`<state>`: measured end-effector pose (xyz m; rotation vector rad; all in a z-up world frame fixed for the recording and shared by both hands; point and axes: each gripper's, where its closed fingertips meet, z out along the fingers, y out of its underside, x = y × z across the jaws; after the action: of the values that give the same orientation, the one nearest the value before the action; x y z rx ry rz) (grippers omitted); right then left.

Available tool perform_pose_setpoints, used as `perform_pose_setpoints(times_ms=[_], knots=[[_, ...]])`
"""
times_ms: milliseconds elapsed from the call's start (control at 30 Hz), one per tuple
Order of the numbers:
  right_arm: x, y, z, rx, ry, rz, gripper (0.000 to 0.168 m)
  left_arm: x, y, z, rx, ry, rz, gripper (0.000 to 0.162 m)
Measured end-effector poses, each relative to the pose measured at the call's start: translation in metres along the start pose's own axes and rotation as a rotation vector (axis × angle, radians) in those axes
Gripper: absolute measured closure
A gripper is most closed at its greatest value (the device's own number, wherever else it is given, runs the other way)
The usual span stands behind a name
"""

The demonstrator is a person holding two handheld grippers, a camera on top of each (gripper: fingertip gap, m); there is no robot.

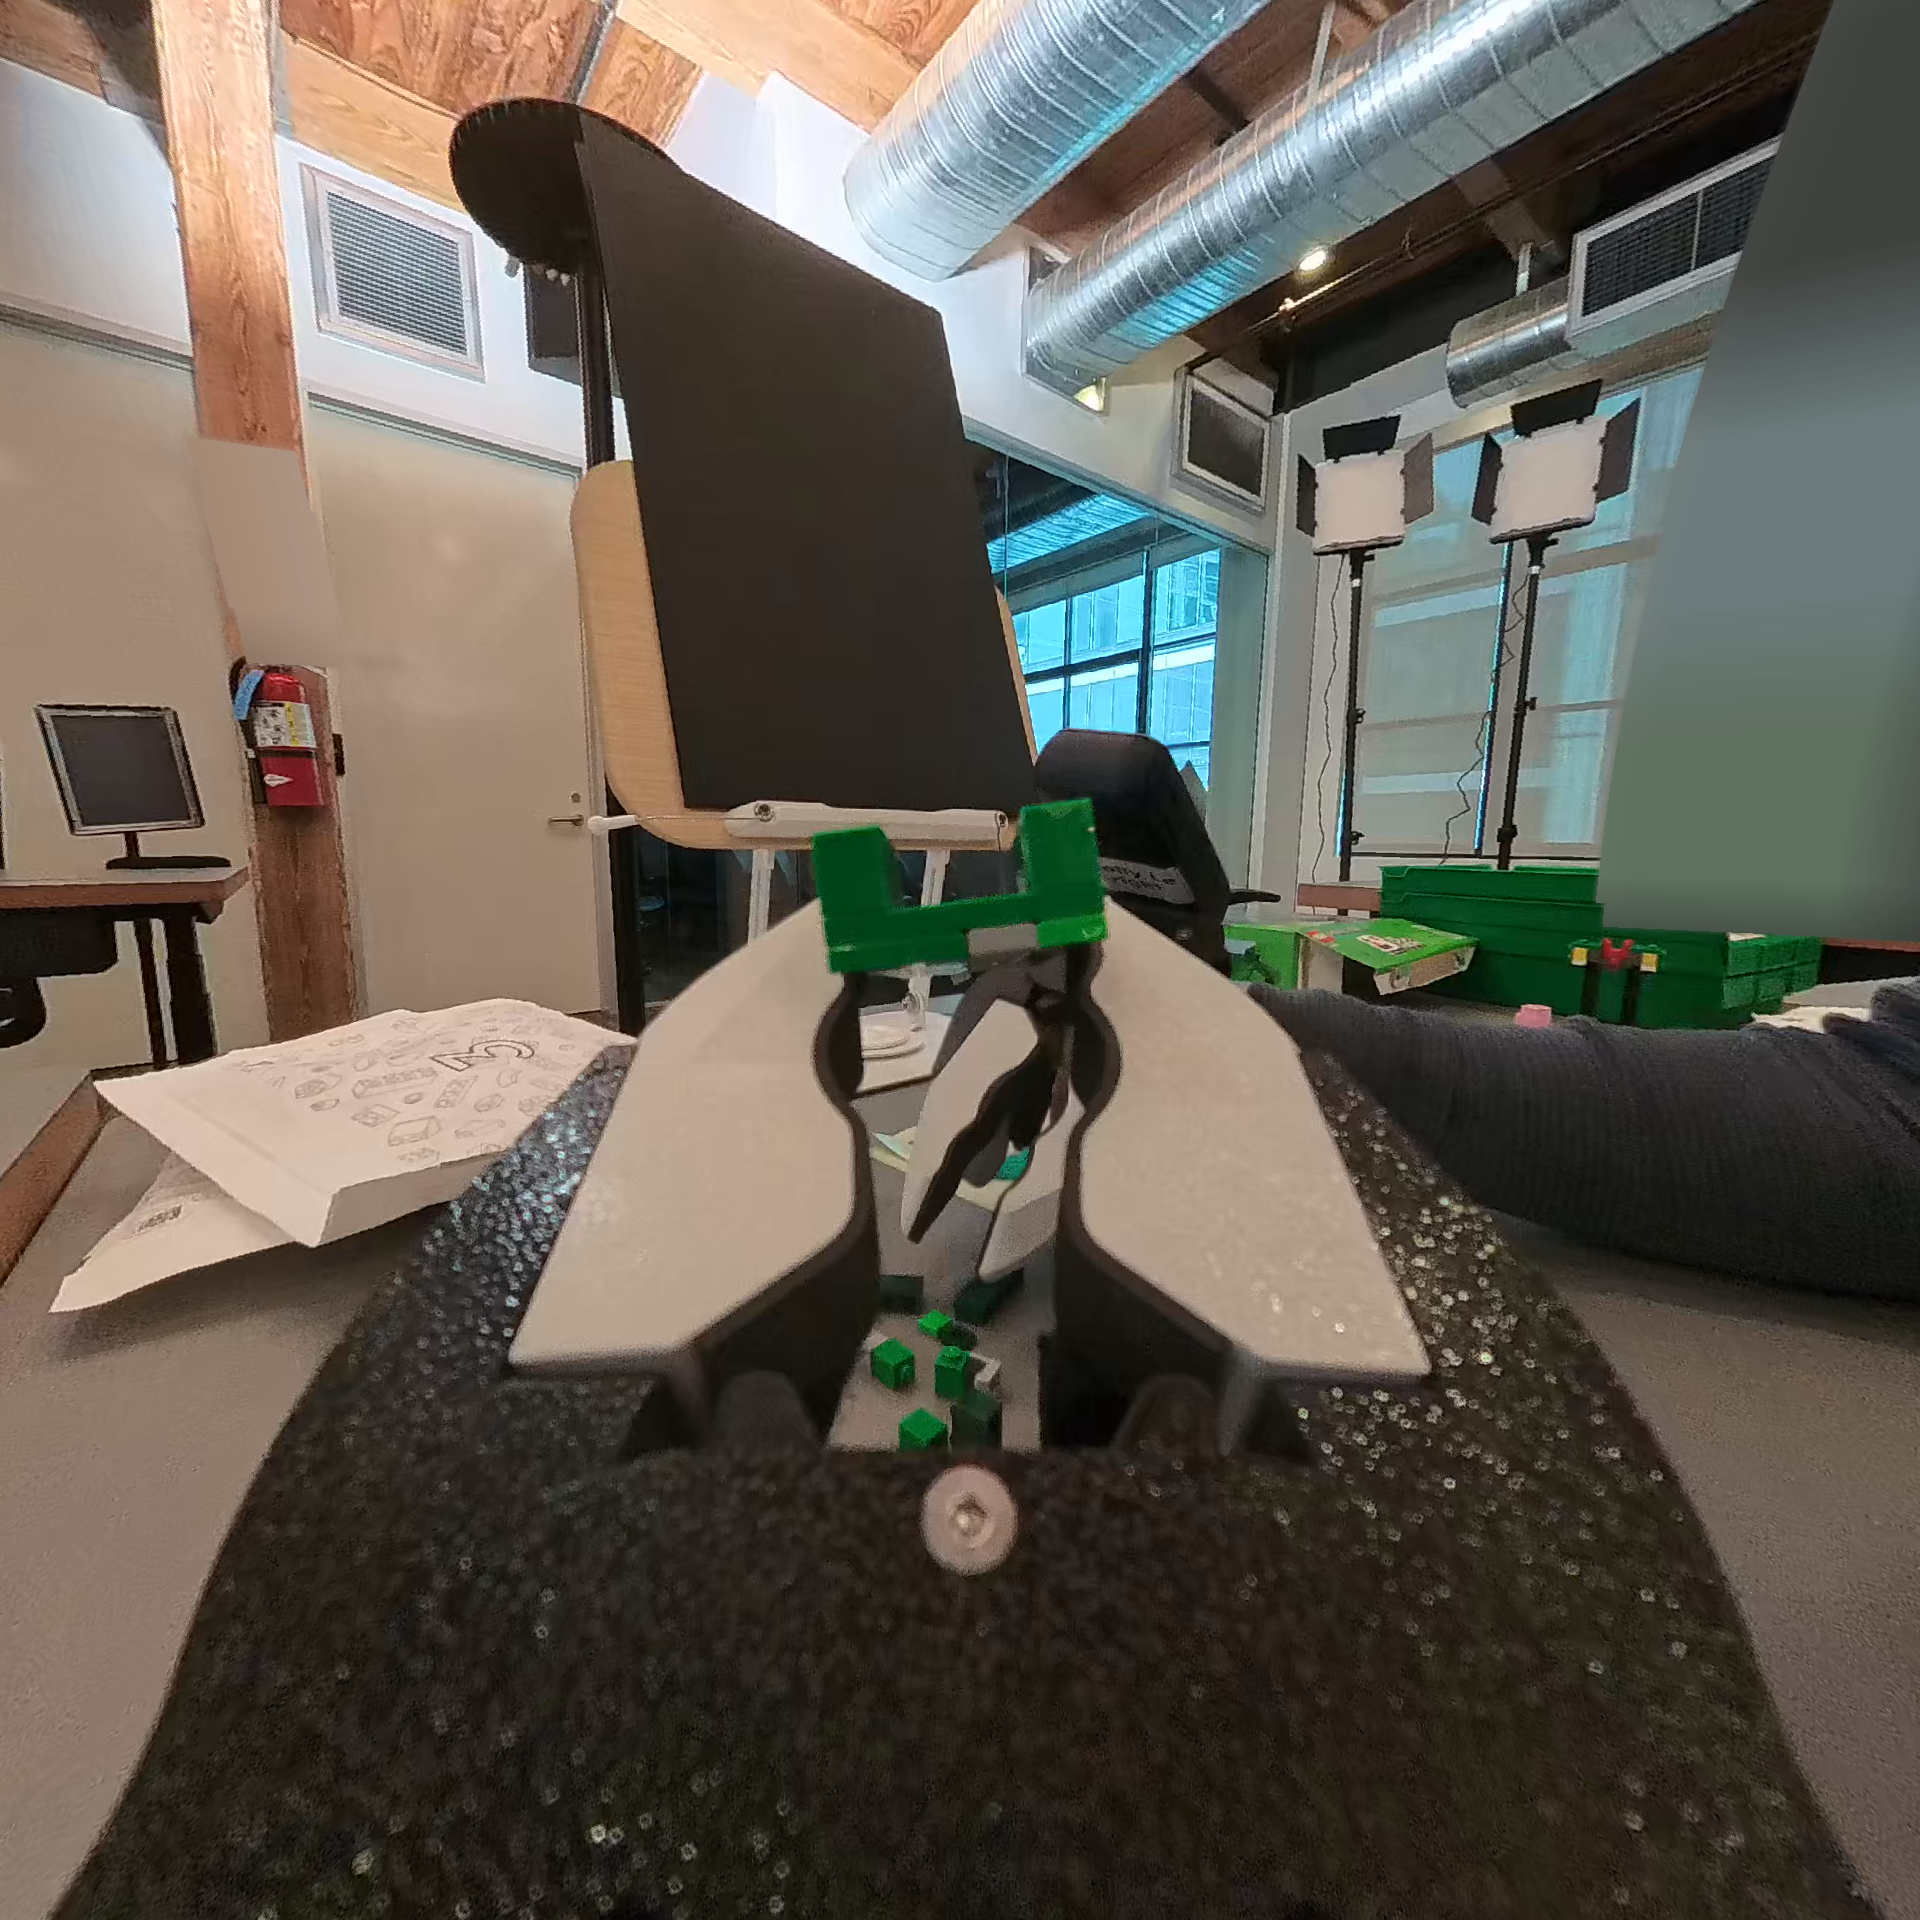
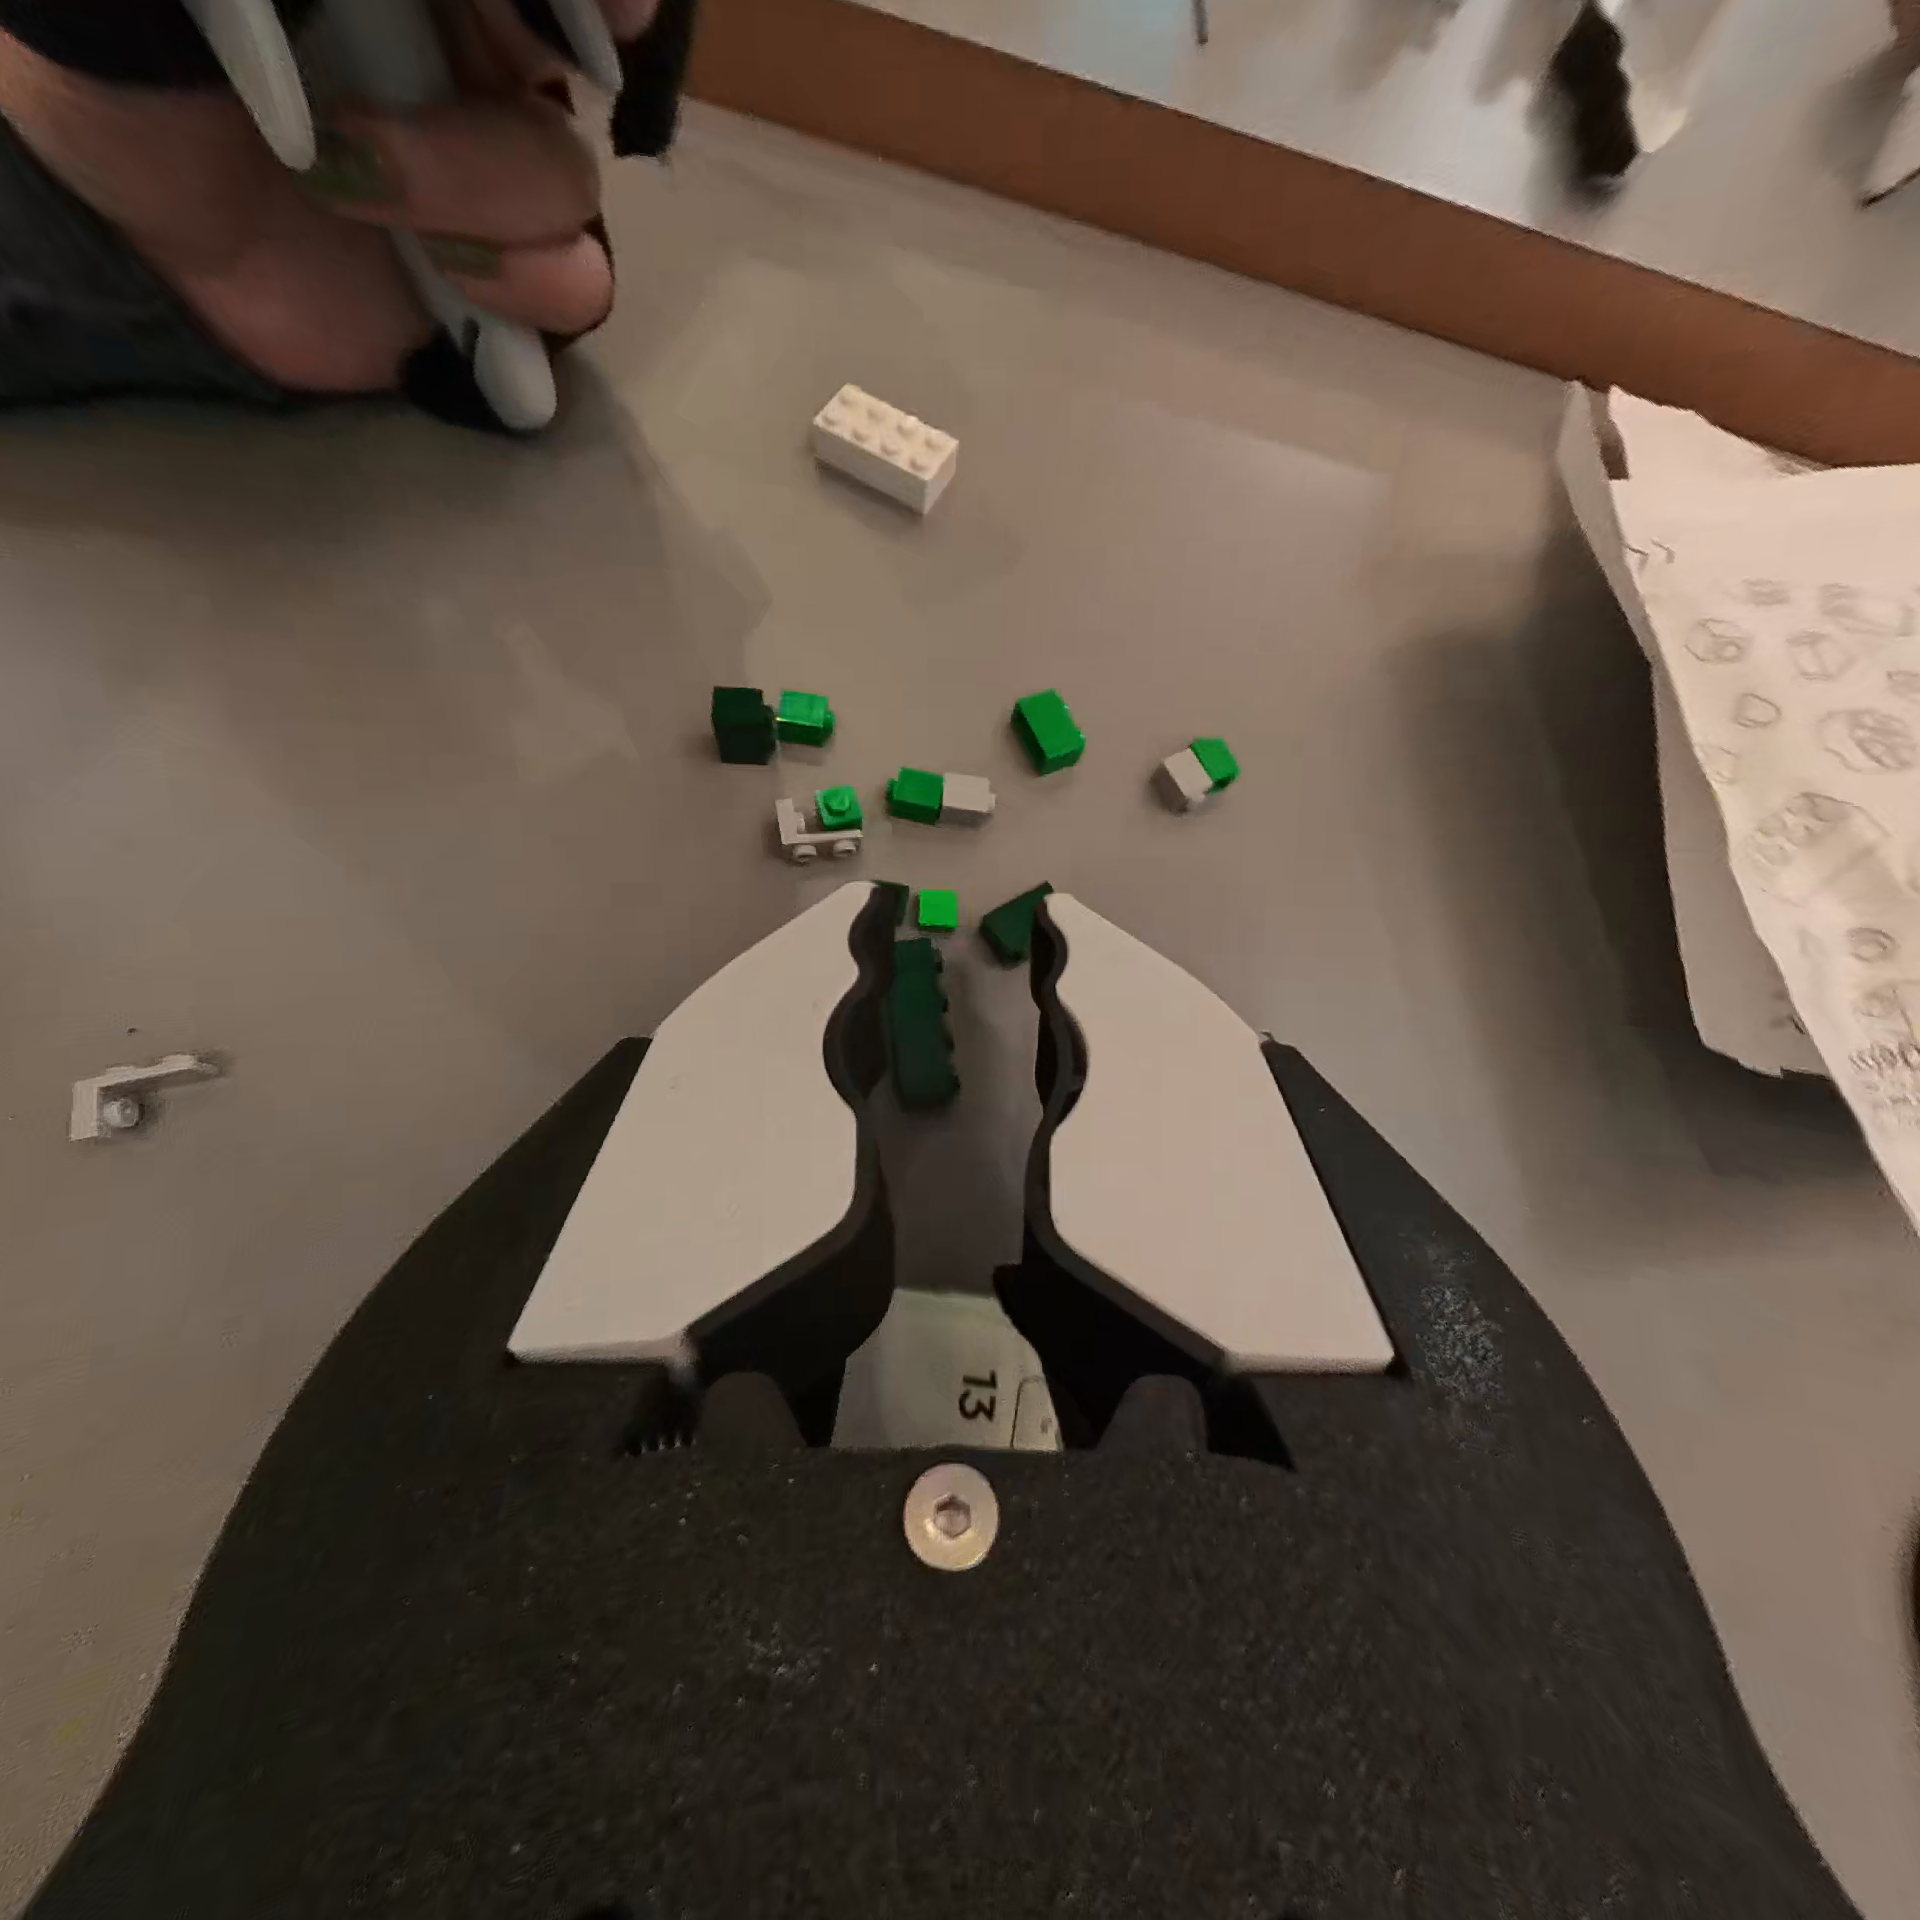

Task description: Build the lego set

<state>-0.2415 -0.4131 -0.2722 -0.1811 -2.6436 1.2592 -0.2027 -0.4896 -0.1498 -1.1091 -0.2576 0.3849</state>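
Left claw point(image 1: 961, 935): matte grey finger shells with wavy black inner pads, on a pebbled black body; pinching a green U-shaped lego assembly point(image 1: 956, 883) at its tips, raised off the table.
Assembly: bright green, two upright posts joined by a flat base, with a small grey piece on its underside.
Right claw point(image 2: 951, 935): same build, spread apart, tips low over the table; a dark green studded brick point(image 2: 920, 1023) lies between its fingers, close to the left one, whether touching I cannot tell.
Loose pieces: small green and grey bricks point(image 2: 940, 795) scattered just ahead of the right claw's tips; a white two-by-four brick point(image 2: 885, 447) farther ahead; a grey bracket point(image 2: 135, 1091) well off to its left.
Surface: smooth grey tabletop point(image 2: 312, 779) with a brown wooden edge; a white printed paper bag point(image 2: 1787, 748) to the right claw's right.
Room: timber beams, ribbed silver ducts point(image 1: 1195, 156), two panel lights on stands point(image 1: 1361, 499).
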Motion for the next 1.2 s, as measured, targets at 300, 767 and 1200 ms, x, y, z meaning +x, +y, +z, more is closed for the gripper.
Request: perform_pose_setpoints(times_ms=[300,767,1200], knots=[[-0.01,0.023,-0.004,-0.093,-0.069,0.006,0.14,0.001,0.0,0.0,0.007,0.018,-0.023,0.126],[-0.02,0.024,-0.003,-0.091,-0.132,0.037,0.157,0.001,0.002,0.0,0.0,0.02,-0.024,0.125],[-0.006,-0.068,-0.023,0.296,0.2,-0.245,0.111,-0.006,-0.004,-0.003,0.052,0.041,-0.196,0.126]])
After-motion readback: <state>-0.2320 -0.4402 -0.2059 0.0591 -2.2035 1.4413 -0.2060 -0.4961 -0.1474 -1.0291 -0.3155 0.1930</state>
